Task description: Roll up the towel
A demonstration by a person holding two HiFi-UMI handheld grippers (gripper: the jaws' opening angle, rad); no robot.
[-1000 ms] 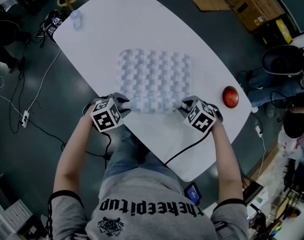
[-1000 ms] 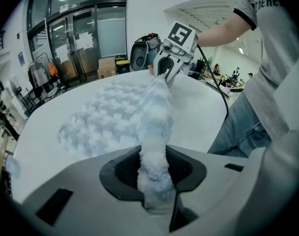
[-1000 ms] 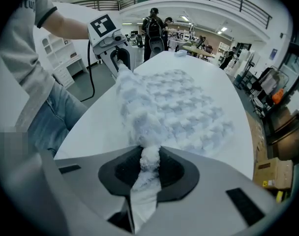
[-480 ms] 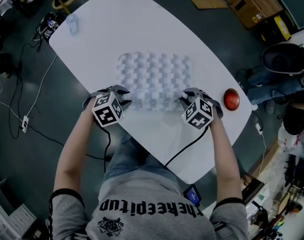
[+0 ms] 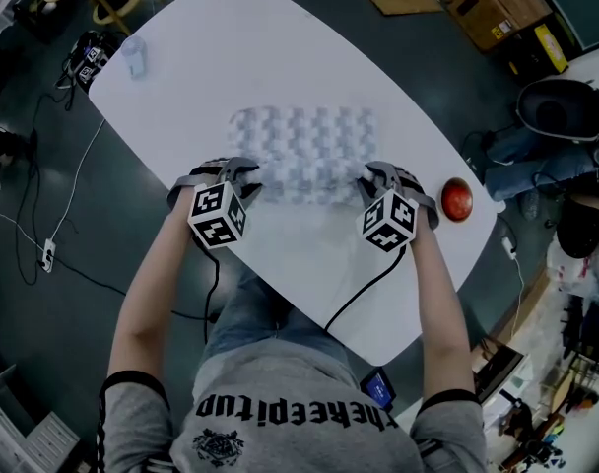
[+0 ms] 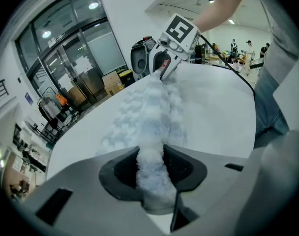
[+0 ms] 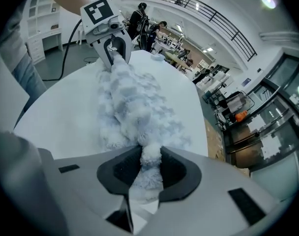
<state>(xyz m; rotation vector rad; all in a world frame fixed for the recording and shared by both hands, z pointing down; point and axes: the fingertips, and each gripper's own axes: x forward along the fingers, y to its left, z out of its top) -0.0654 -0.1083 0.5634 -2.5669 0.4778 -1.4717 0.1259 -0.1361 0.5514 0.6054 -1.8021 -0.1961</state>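
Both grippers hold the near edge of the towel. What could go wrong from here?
The right gripper has just been opening its jaws with the towel between them; that corner may slip out and the roll go crooked.
The left gripper pinches only the towel's edge, which may also slip.
The red round object beside the right gripper could get knocked.

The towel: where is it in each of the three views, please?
Head view: towel at the middle of the white table.
Left gripper view: towel runs from bottom centre up the middle.
Right gripper view: towel runs from bottom centre up and slightly left.
Shared landmark: the white table under it.
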